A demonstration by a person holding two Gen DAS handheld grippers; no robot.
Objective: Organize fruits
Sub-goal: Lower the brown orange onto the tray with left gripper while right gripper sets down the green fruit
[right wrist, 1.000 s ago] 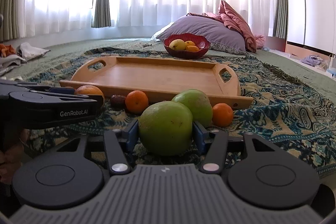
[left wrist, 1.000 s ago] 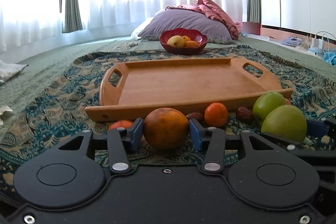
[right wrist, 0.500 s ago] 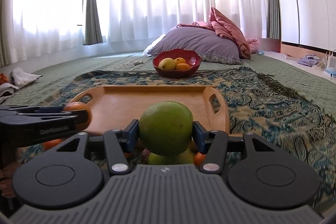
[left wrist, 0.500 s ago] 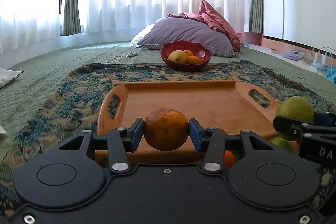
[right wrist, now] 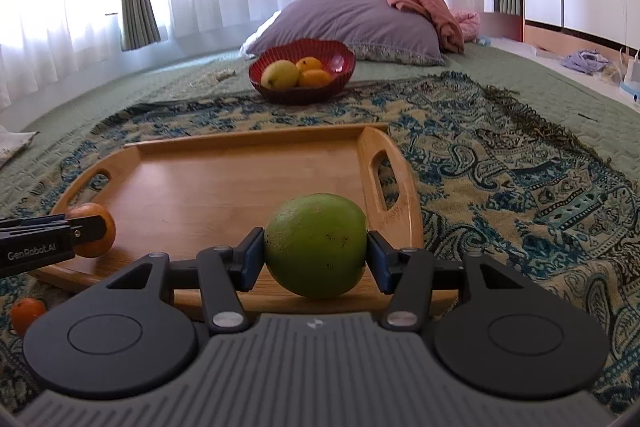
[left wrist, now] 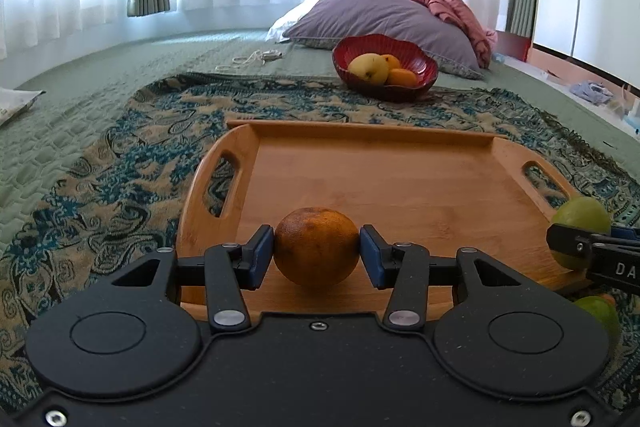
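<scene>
Left gripper [left wrist: 317, 247] is clamped on a brownish orange [left wrist: 316, 246], held above the near edge of the wooden tray [left wrist: 400, 183]. Right gripper [right wrist: 316, 246] is clamped on a green fruit [right wrist: 316, 245] over the same tray's near right corner. A red bowl [right wrist: 340, 57] with fruit sits beyond the tray on the patterned cloth [right wrist: 500, 167].

brownish orange [left wrist: 316, 247] and green fruit [right wrist: 316, 245] each pinched in a gripper above the bare wooden tray [left wrist: 400, 187].
</scene>
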